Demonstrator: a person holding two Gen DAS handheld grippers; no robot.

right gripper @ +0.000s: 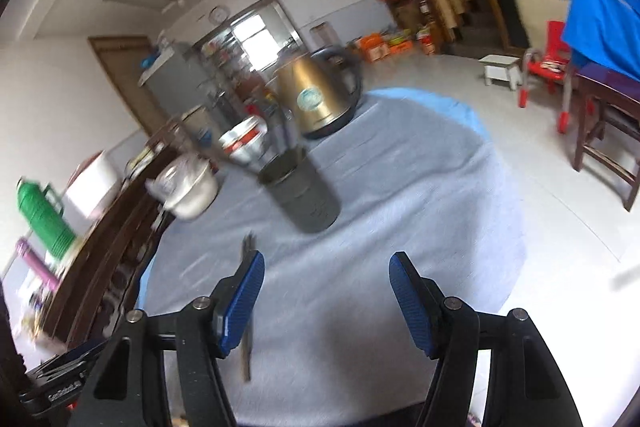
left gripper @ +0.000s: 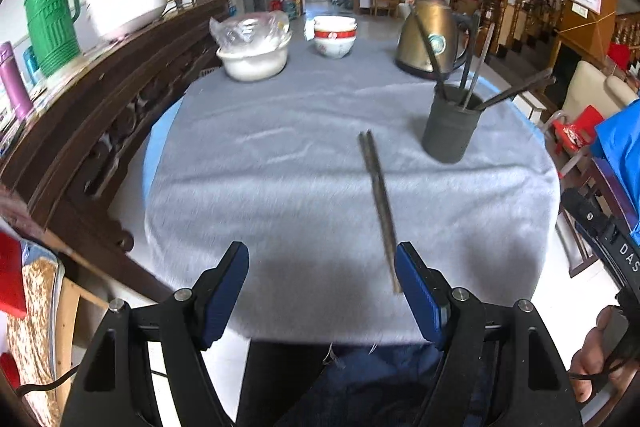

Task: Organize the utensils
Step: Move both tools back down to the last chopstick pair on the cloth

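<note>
A pair of dark chopsticks (left gripper: 379, 195) lies on the grey tablecloth, pointing away from me, its near end beside my left gripper's right finger (left gripper: 416, 287). A dark grey holder cup (left gripper: 450, 127) with several utensils stands to the right of them. My left gripper (left gripper: 322, 291) is open and empty above the table's near edge. My right gripper (right gripper: 326, 301) is open and empty; the chopsticks (right gripper: 247, 307) run partly behind its left finger (right gripper: 244, 301), and the cup (right gripper: 304, 195) stands ahead, blurred.
A brass kettle (left gripper: 434, 35), stacked red-and-white bowls (left gripper: 335, 35) and a white bowl with a plastic bag (left gripper: 254, 47) stand at the table's far side. A dark wooden sideboard (left gripper: 100, 99) with a green thermos (left gripper: 50, 23) runs along the left. Chairs (right gripper: 600, 123) stand right.
</note>
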